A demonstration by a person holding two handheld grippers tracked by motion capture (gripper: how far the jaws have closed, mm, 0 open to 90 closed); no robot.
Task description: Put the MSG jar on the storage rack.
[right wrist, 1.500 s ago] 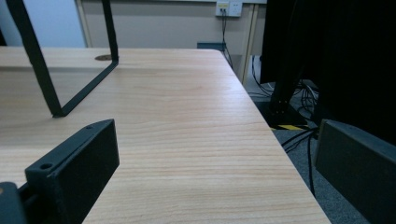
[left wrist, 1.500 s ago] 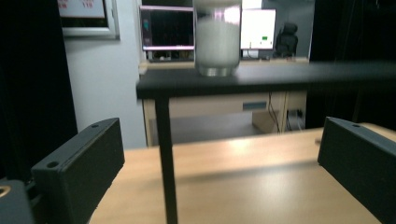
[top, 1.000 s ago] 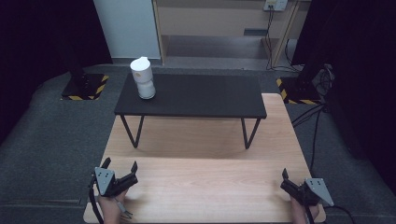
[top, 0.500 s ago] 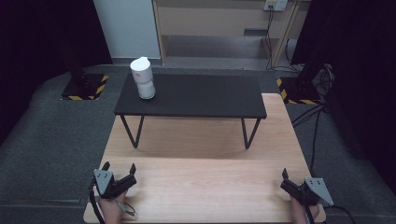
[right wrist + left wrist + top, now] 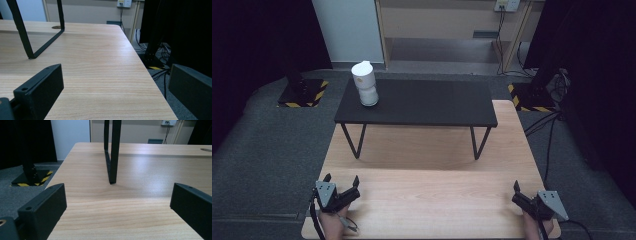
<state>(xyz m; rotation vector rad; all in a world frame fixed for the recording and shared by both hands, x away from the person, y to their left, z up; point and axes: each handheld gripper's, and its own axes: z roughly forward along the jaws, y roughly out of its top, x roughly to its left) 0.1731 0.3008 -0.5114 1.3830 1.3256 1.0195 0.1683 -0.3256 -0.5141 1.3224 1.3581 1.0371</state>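
Pale wood tabletop (image 5: 427, 200), both tools parked near edge: left gripper (image 5: 343, 188) at seven o'clock, right gripper (image 5: 518, 192) at five, jaws spread wide, nothing held. No shift since a second ago. White container (image 5: 364, 83) waiting at eleven on black bench (image 5: 422, 102), well apart; reach not begun

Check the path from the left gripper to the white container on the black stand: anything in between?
Nothing visible blocks it. The left gripper sits open at the near left edge of the wooden table; the white container stands on the raised black stand, left end. Between them lies bare wood; the stand's left leg stands below that end.
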